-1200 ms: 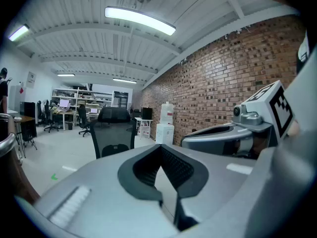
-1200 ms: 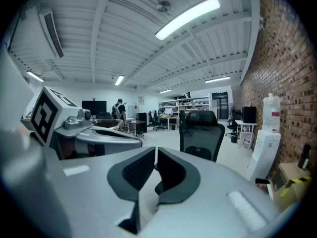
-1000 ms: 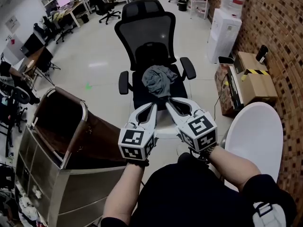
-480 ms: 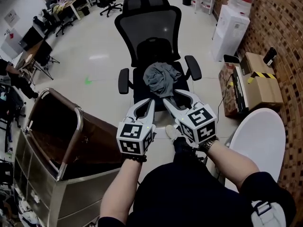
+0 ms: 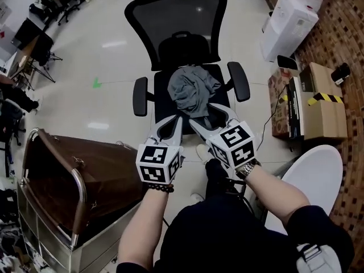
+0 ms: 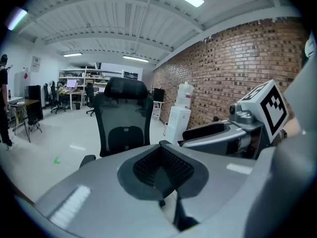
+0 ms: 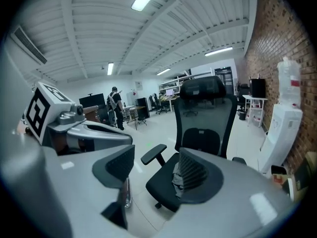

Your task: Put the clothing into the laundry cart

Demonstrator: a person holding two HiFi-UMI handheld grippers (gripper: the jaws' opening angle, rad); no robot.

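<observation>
Crumpled grey clothing (image 5: 190, 92) on mesh chair (image 5: 176, 27), glossy floor (image 5: 114, 67) around.
Left gripper (image 5: 177, 119) jaws pressed together, empty; right gripper (image 5: 202, 116) jaws just parting, nothing between.

1. Clothing (image 5: 192, 91): a grey garment, crumpled in a heap on the seat of the black office chair (image 5: 175, 24).
2. Laundry cart (image 5: 94, 169): brown liner, metal frame, open-topped, standing left of the chair.

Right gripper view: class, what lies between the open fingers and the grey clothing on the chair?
Nothing but a strip of black chair seat; the right gripper, fingers just opening and empty, has not reached the clothing. The head view agrees.
</observation>
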